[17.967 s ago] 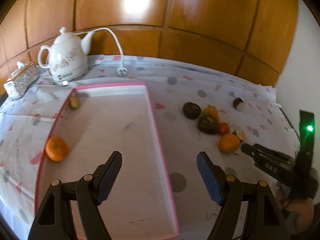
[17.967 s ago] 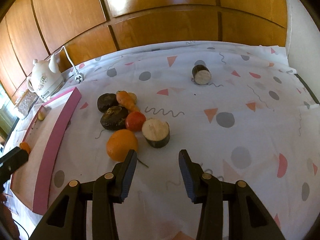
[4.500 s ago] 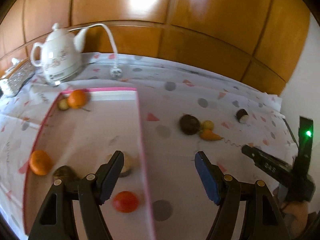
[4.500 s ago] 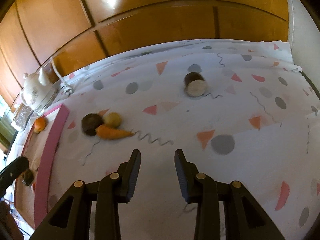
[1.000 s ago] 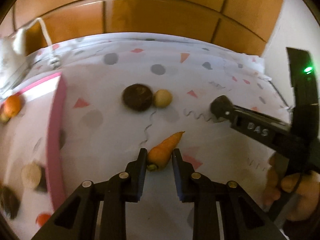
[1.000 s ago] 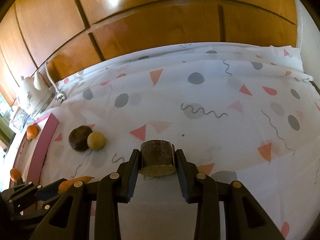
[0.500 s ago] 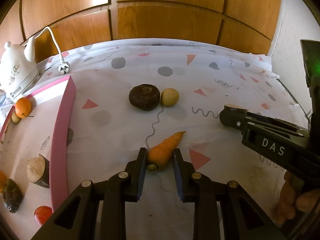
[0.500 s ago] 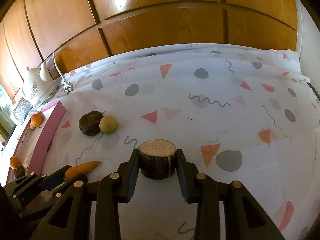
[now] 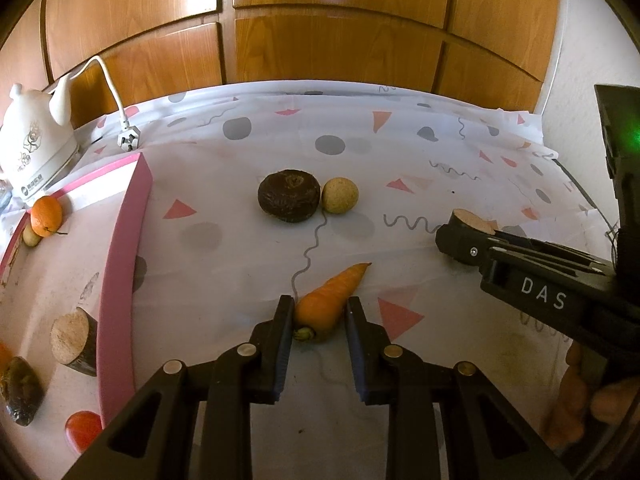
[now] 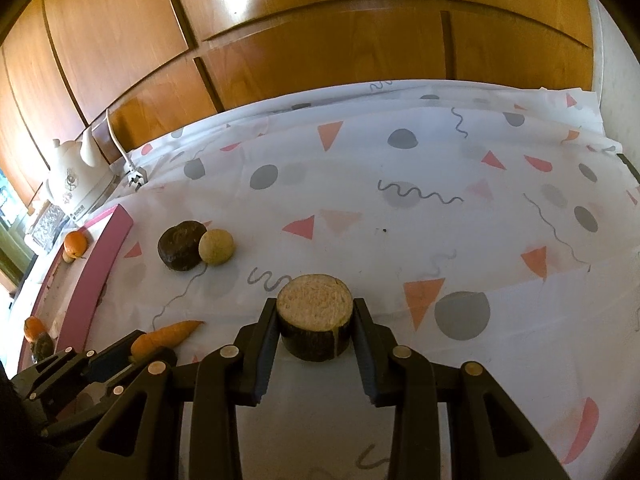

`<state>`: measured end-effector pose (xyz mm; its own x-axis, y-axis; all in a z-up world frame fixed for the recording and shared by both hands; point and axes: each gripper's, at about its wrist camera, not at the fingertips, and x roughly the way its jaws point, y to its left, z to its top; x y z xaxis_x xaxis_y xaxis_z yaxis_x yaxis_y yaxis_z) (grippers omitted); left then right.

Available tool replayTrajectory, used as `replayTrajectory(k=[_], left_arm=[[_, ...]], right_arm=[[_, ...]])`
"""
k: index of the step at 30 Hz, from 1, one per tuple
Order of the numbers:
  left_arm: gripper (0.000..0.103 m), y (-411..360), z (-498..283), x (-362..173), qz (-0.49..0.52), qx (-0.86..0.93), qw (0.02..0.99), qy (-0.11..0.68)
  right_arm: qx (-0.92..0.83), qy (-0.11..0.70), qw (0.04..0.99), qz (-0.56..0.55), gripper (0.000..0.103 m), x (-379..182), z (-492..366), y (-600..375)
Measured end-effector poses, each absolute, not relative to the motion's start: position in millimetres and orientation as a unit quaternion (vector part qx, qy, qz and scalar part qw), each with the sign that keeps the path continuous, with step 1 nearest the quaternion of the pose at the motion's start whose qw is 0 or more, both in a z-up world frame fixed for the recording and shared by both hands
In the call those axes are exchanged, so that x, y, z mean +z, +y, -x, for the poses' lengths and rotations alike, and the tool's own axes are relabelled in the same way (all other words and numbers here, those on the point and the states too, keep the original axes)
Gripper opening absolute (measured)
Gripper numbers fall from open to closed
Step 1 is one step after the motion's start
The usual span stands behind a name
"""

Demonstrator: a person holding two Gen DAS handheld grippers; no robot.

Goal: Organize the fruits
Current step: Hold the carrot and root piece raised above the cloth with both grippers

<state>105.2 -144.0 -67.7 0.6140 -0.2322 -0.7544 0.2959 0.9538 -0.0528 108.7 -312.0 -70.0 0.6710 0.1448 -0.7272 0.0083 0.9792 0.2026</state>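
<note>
While left gripper [image 9: 319, 316] clamps thick end of tapered orange carrot [image 9: 329, 300] above patterned white tablecloth [image 9: 400, 152], right gripper [image 10: 315, 330] grips dark-skinned, pale-topped cut fruit cylinder [image 10: 315, 314] nr pink-rimmed tray [image 9: 124, 248].

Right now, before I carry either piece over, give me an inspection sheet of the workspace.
Surface: patterned tablecloth, covering the table.
Job's things: pink-rimmed tray holds oranges, a tomato and cut pieces; dark round fruit and pale round fruit touching, on the cloth.
Clutter: white kettle behind the tray.
Grippers: left tool shut on carrot; right tool shut on cut dark-skinned piece.
Cables: kettle cord, unplugged, its plug on the cloth.
Surroundings: wooden panelling.
</note>
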Motion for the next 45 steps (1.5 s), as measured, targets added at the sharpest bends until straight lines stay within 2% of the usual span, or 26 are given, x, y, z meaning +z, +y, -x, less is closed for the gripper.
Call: replayTrajectory(k=[20,33,40,42,44,45], left_arm=[[0.025,-137.4,-99.5,-63.2,-0.02,-0.145,0.893,0.426],[0.026,-131.3,-90.9,-63.2,-0.014,-0.149,0.893,0.425],[0.026,-129.6,-89.9,-64.3,-0.013,-0.153,0.893,0.423],[0.026,-129.5,-89.8,-63.9,-0.013,-0.153,0.893,0.423],[0.026,-129.3,-89.2,-63.0,-0.013,-0.153,0.892,0.424],[0.025,-129.3,-89.2,-62.9,-0.013,-0.153,0.892,0.425]], right_arm=[[0.023,0.414,0.908,-0.059,0.036,-68.2,-108.8,-301.8],[0.037,0.417,0.904,-0.08,0.036,-66.3,-67.6,-307.2],[0.026,0.423,0.904,-0.059,0.043,-63.2,-70.7,-298.8],[0.021,0.424,0.904,-0.054,0.043,-62.7,-70.5,-297.8],[0.021,0.417,0.907,-0.053,0.037,-61.9,-67.5,-297.7],[0.022,0.416,0.908,-0.051,0.037,-61.9,-65.8,-297.3]])
